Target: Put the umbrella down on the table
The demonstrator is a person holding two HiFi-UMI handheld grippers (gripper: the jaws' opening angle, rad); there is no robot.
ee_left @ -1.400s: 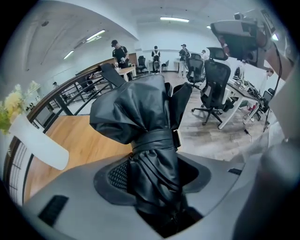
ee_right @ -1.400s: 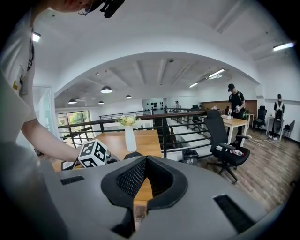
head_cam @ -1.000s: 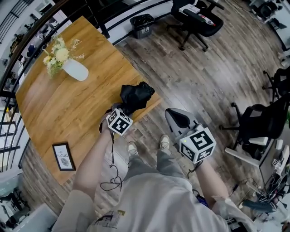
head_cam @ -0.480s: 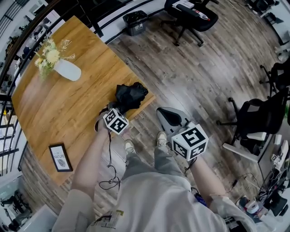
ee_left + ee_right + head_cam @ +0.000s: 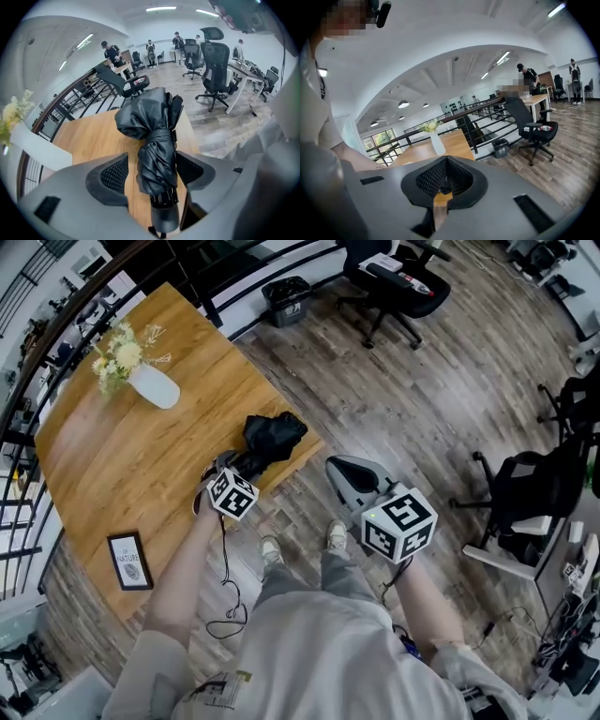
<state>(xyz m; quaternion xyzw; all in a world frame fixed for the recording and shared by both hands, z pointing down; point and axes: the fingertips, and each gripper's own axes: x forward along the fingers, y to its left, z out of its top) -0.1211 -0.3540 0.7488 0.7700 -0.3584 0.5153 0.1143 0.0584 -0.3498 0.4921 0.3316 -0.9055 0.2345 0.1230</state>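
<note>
The wooden counter (image 5: 141, 465) carries the folded black umbrella (image 5: 157, 140), which lies flat near the corner closest to the person. It looks light. The fabric is soft, bunched and likely to slip, while the core seems stiff, so I'd judge the hard handle (image 5: 164, 218) or the part cinched by the strap (image 5: 159, 136) the best place to hold. Its long axis runs away from the person, with the handle nearest and the loose canopy folds towards the corner. The left tongs (image 5: 154, 171) straddle the handle end. Their jaws have just been opening and stand released, the pads off the fabric. The right tongs (image 5: 445, 180) hang clenched and empty over the floor.
</note>
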